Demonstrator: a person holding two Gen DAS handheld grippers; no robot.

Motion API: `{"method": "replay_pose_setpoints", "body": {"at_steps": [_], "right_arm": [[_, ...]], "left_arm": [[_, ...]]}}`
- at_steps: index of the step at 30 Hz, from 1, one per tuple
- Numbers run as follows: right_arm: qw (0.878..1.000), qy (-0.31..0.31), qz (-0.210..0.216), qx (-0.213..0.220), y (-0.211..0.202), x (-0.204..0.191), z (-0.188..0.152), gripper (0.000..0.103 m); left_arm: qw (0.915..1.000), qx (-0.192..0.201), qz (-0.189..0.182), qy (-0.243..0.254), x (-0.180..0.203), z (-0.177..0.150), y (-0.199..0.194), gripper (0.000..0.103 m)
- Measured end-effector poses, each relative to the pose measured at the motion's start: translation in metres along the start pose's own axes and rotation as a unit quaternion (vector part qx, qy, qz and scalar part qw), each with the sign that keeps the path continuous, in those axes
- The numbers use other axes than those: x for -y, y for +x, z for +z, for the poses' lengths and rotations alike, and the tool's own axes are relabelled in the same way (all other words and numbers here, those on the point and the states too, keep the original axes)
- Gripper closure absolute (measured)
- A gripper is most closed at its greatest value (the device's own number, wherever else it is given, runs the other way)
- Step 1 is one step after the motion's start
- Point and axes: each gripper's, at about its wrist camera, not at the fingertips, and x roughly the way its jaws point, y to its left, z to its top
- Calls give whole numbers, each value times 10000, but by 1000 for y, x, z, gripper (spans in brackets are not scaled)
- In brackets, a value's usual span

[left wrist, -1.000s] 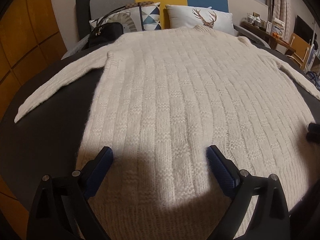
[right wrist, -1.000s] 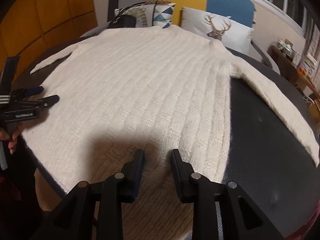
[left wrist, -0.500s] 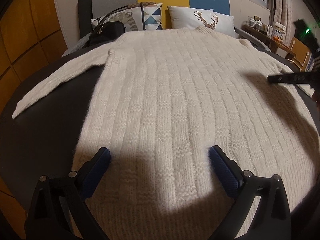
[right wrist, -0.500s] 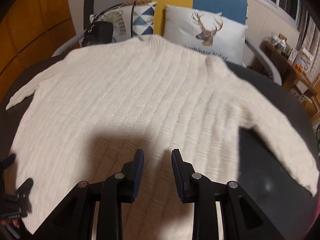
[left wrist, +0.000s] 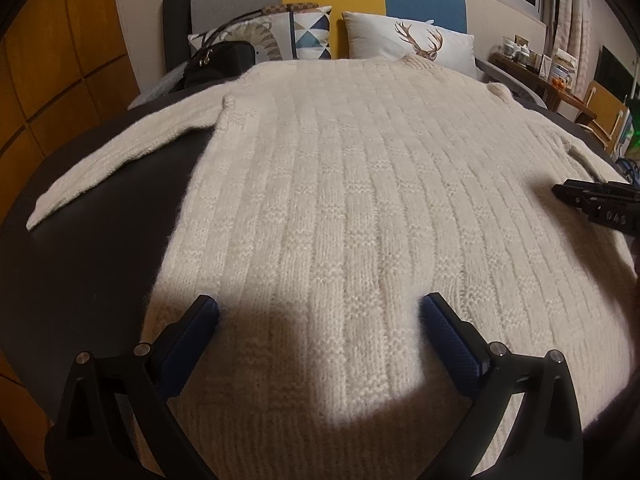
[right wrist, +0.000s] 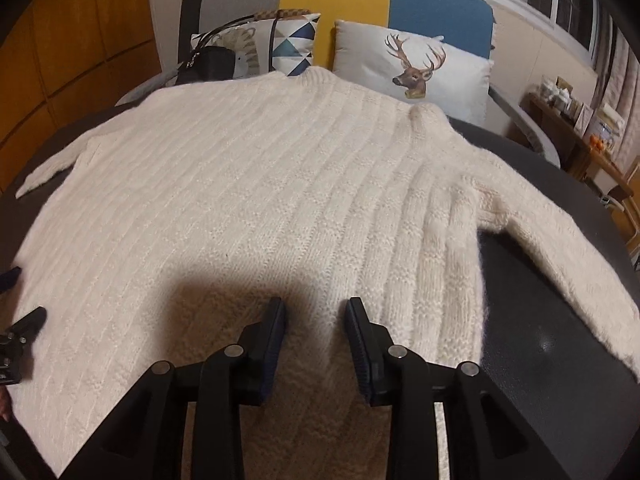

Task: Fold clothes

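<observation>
A cream chunky-knit sweater (left wrist: 340, 208) lies flat across a round black table (left wrist: 92, 264), sleeves spread toward both side edges, collar at the far edge. The left gripper (left wrist: 320, 316) hovers wide open above its hem. The right gripper (right wrist: 316, 320), narrowly parted, has just been opening, clasping nothing. Beyond stand a grey, yellow and blue sofa (right wrist: 360, 4), a deer-print cushion (right wrist: 416, 68) and wooden wall panels (left wrist: 60, 60).

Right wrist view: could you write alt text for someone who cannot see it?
A cream knitted sweater lies spread flat on a dark table, sleeves out to both sides. The right hand-held gripper hovers over its lower part, jaws apart and empty. Behind are a deer-print cushion and a black bag.
</observation>
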Motion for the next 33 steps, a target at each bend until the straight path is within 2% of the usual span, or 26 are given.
{"method": "replay_pose_setpoints", "body": {"at_steps": [3, 4, 5, 7, 9, 11, 13, 17, 22, 24, 26, 28, 30, 33], "right_arm": [[9998, -103, -43, -146, -7, 0, 8, 71], [10000, 59, -18, -40, -16, 3, 9, 71], [9993, 221, 191, 216, -29, 4, 10, 71], [9975, 215, 526, 420, -45, -3, 8, 71], [9990, -101, 377, 236, -43, -17, 4, 71], [9988, -397, 288, 43, -34, -29, -4, 71], [9987, -420, 295, 78, -31, -27, -14, 71], [9985, -374, 327, 208, -30, -16, -33, 70], [9972, -146, 658, 338, -45, 10, -56, 68], [9960, -266, 749, 420, -54, 13, -66, 68], [9948, -453, 802, 430, -62, 14, -72, 68], [9952, -346, 748, 525, -71, 25, -63, 68], [9960, 85, 629, 631, -73, 47, -45, 68], [9928, 791, 437, 783, -75, 82, -15, 68]], "left_arm": [[9996, -200, -169, -45, -5, 9, -2, 0], [9998, -92, -144, -54, -9, 13, -6, 0], [9999, 88, 35, -57, -13, 18, -11, 0], [9993, 241, 276, -70, -19, 28, -10, 0], [9995, 154, 280, -65, -23, 38, 3, 0], [9995, 130, 293, 79, -21, 36, 13, 0], [9992, 109, 308, 226, -19, 33, 21, 0], [9997, 193, 90, -95, -26, 18, 18, 0], [9993, 272, -178, -210, -16, -15, 2, 0], [9994, 192, -202, -217, -13, -19, -4, 0], [9995, 155, -235, -113, -9, -9, -12, 1], [9981, 508, -302, -163, -10, 11, -22, 1], [9964, 798, -240, -172, -6, 36, -23, 1], [9963, 854, 72, 89, 6, 72, -1, 1]]}}
